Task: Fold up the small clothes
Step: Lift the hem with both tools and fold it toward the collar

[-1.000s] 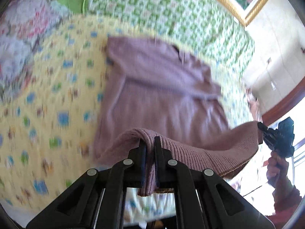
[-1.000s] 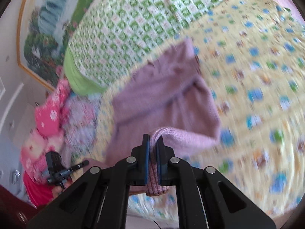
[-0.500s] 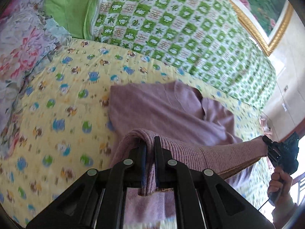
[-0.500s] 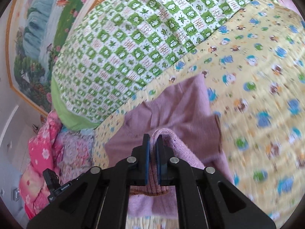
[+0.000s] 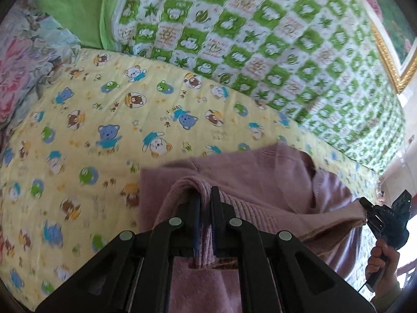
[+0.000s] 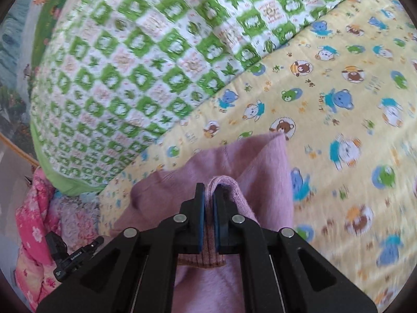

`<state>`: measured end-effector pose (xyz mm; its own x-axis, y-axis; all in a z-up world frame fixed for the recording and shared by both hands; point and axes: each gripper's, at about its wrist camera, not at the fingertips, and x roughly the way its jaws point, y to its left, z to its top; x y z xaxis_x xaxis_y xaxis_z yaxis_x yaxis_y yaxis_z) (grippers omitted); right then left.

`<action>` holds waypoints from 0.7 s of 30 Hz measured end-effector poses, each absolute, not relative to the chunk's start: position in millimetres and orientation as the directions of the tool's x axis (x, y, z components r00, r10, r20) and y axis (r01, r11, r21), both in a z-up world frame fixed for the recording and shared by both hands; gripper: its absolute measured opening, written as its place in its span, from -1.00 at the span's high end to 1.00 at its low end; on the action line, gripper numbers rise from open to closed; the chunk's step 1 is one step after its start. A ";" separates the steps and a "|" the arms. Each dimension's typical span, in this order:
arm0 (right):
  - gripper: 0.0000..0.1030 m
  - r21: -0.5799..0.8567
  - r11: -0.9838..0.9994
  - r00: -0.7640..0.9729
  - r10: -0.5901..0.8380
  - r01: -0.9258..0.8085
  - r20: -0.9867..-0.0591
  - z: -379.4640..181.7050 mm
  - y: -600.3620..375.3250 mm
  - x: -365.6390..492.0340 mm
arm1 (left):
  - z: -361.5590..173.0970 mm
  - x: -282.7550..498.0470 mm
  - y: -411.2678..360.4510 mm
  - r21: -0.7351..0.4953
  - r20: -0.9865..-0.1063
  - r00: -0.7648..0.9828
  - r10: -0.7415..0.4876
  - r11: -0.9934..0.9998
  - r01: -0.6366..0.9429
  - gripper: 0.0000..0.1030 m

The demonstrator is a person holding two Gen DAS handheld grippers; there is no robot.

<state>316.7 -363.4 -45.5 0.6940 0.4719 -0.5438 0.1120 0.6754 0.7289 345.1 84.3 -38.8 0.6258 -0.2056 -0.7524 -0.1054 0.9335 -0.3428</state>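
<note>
I have both grippers, left [image 5: 206, 203] and right [image 6: 209, 195], fingers clamped on the sweater [image 5: 260, 182] hem, rest lying on the bed [image 5: 104, 130]. Soft, light knit, droops between grips; hem corners hold best.

It was a bedroom in a home: a bed spread with a yellow cartoon-bear sheet [image 5: 109, 120], a green-and-white checked quilt [image 5: 260, 47] bunched behind it, floral bedding [image 5: 18, 60] heaped at one side, and what looked like a gilt-framed landscape painting [image 5: 391, 52] on the wall.
</note>
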 end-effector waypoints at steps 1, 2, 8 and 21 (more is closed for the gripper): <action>0.87 0.722 0.682 0.686 0.470 0.117 -0.555 -49.3 -362.9 322.4 | -45.4 353.8 84.5 -0.335 -0.761 0.619 -0.197 0.935 -0.114 0.91; 0.87 0.717 0.685 0.673 0.472 0.127 -0.570 -55.4 -362.8 329.6 | -50.7 359.6 84.3 -0.326 -0.769 0.611 -0.190 0.938 -0.119 0.90; 0.72 0.756 0.629 0.638 0.511 0.180 -0.576 -75.4 -374.5 343.8 | -68.4 378.8 82.7 -0.293 -0.801 0.572 -0.176 0.949 -0.119 0.77; 0.12 0.609 0.792 0.660 0.442 0.030 -0.607 -25.1 -365.8 311.1 | -8.5 329.4 72.5 -0.121 -0.752 0.646 -0.130 0.991 0.059 -0.12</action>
